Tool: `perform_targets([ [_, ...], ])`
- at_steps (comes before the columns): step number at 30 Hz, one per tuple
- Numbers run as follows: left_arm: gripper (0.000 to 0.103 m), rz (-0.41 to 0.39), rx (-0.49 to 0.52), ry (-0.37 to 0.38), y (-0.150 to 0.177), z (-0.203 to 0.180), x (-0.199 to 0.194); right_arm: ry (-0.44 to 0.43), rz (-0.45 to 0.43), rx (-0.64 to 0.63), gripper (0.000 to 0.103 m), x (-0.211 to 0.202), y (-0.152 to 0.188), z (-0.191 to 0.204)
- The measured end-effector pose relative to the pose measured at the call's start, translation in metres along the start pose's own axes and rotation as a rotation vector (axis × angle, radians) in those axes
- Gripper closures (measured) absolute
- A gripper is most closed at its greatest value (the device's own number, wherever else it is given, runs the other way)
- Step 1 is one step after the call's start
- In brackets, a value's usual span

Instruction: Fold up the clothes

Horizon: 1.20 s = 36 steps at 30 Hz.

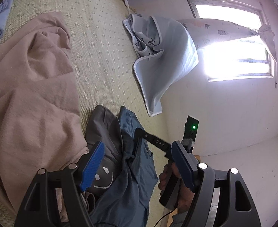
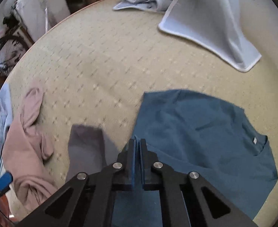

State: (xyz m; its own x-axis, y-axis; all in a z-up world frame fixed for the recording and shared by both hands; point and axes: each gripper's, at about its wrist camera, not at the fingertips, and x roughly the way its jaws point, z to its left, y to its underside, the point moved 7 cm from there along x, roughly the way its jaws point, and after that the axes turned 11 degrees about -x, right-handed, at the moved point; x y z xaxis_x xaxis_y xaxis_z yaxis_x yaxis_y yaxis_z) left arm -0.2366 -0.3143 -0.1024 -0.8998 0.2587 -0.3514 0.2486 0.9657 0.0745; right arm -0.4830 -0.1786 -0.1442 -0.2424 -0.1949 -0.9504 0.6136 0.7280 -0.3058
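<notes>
A blue T-shirt (image 2: 201, 132) lies spread on the patterned mattress (image 2: 105, 56). My right gripper (image 2: 137, 141) is shut on the shirt's edge and lifts it a little. In the left wrist view the same blue shirt (image 1: 137, 162) hangs bunched from the right gripper (image 1: 140, 132). My left gripper (image 1: 137, 162) is open and empty above it, blue pads wide apart. A grey garment with a white smiley face (image 1: 103, 174) lies under the left finger; it shows as a grey patch (image 2: 86, 143) in the right wrist view.
A pink blanket or sweater (image 1: 29, 98) covers the mattress's left side, also in the right wrist view (image 2: 29, 155). A light blue quilt (image 1: 163, 60) lies crumpled at the far edge. A window (image 1: 233, 43) and white wall lie beyond. A bicycle wheel (image 2: 4, 51) stands off the bed.
</notes>
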Motion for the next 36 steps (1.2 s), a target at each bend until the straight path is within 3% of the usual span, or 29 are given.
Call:
perform_targets([
  [10, 0.026, 0.0, 0.002, -0.001, -0.004, 0.0, -0.001, 0.05, -0.029, 0.033, 0.101, 0.003, -0.029, -0.01],
  [14, 0.026, 0.001, -0.01, 0.001, -0.006, 0.002, -0.001, 0.01, 0.002, -0.036, 0.097, 0.004, -0.017, 0.006],
  [16, 0.026, 0.004, -0.015, 0.004, -0.005, 0.002, -0.001, -0.004, 0.013, -0.057, 0.069, 0.004, -0.005, 0.011],
  [18, 0.026, 0.01, -0.012, 0.006, -0.003, 0.001, 0.0, -0.008, 0.025, -0.062, 0.063, 0.006, 0.007, 0.014],
  [23, 0.026, 0.012, 0.013, 0.001, 0.0, -0.003, 0.0, -0.028, 0.006, 0.038, 0.063, 0.015, 0.0, 0.006],
  [27, 0.026, 0.008, 0.004, 0.002, -0.002, -0.002, 0.0, 0.025, 0.052, 0.038, 0.065, 0.035, 0.0, 0.005],
  [29, 0.026, 0.013, -0.002, 0.005, -0.002, -0.001, 0.001, 0.036, 0.076, 0.051, 0.071, 0.044, 0.002, 0.002],
  [31, 0.026, 0.017, 0.0, 0.006, -0.002, -0.002, 0.002, 0.034, 0.067, 0.074, 0.088, 0.045, 0.003, 0.0],
  [36, 0.026, 0.027, -0.001, 0.006, 0.0, -0.001, 0.004, 0.025, 0.024, 0.097, 0.095, 0.035, 0.003, -0.002],
])
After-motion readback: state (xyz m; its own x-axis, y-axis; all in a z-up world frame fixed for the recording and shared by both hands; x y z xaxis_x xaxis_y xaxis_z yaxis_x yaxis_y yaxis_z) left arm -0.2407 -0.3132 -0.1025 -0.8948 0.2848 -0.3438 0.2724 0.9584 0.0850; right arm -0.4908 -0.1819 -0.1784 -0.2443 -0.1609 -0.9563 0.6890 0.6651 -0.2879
